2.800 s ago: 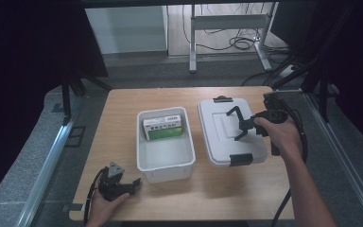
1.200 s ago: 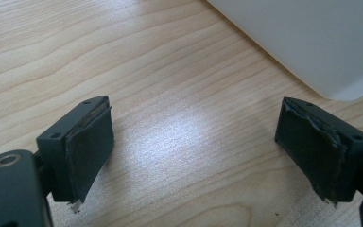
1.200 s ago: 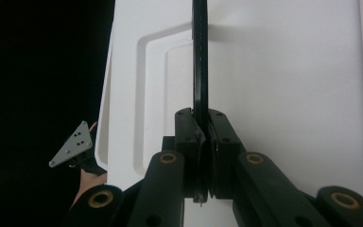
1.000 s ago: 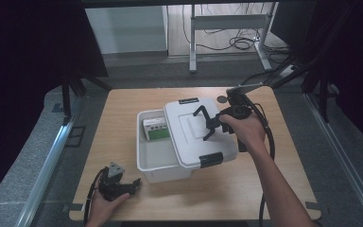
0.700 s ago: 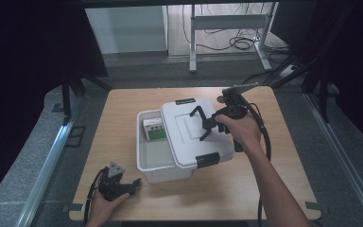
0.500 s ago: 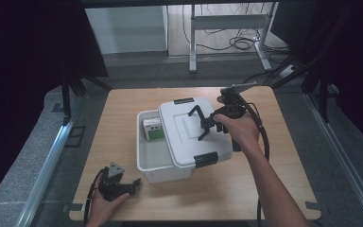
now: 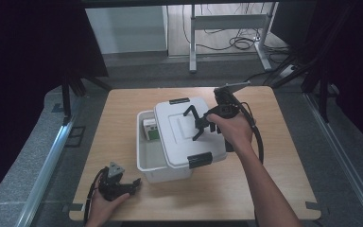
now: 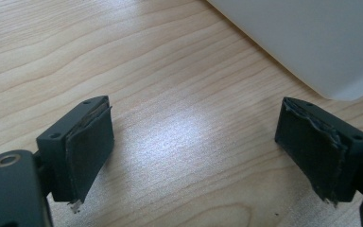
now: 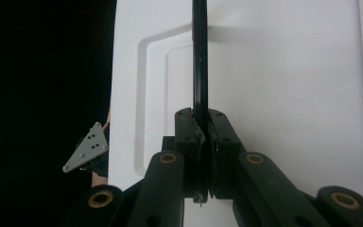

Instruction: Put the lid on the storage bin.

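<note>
A white lid [image 7: 177,135] with black end latches hangs tilted over the right part of the open white box [image 7: 144,163]. My right gripper [image 7: 209,121] is shut on the lid's thin black handle [image 7: 191,114]. In the right gripper view the jaws pinch that handle [image 9: 199,56] edge-on above the lid's top [image 9: 288,94]. A green and white carton [image 7: 150,130] lies in the box's uncovered left part. My left gripper [image 7: 131,183] rests open near the table's front left. Its pads [image 8: 92,142] stand wide apart over bare wood, with the box's wall [image 8: 312,42] just ahead.
The wooden table [image 7: 283,142] has free surface to the right of the box and along its front. A metal desk frame and cables [image 7: 236,42] stand on the floor beyond the far edge. The left gripper's grey plate [image 9: 86,147] shows past the lid's edge.
The right gripper lifted the lid from the table right of the box and carried it left over the box. The left gripper stayed put.
</note>
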Tool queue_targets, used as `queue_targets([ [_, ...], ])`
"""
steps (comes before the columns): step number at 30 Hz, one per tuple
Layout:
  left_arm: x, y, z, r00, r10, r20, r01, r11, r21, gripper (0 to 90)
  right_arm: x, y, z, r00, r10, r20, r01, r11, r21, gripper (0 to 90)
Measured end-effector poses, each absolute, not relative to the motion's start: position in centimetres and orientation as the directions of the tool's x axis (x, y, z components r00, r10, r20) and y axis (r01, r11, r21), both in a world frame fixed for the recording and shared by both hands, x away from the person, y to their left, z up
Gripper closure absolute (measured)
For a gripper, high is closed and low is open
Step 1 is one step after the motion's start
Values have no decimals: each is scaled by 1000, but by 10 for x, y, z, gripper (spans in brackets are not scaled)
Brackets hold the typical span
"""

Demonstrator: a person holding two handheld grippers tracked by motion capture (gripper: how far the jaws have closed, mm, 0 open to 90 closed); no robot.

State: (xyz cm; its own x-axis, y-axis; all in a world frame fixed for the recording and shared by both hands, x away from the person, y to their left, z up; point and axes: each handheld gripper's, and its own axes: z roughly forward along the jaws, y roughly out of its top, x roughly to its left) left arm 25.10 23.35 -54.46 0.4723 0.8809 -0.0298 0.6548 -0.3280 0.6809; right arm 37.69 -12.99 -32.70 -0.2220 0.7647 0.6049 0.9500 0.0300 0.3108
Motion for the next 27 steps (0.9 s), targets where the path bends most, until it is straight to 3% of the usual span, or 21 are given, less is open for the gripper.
queue_targets([
  [27, 252, 232, -545, 484, 875, -32, 650, -335, 682, 122, 374, -88, -326, -188, 762, 620, 958, 3, 286, 849],
])
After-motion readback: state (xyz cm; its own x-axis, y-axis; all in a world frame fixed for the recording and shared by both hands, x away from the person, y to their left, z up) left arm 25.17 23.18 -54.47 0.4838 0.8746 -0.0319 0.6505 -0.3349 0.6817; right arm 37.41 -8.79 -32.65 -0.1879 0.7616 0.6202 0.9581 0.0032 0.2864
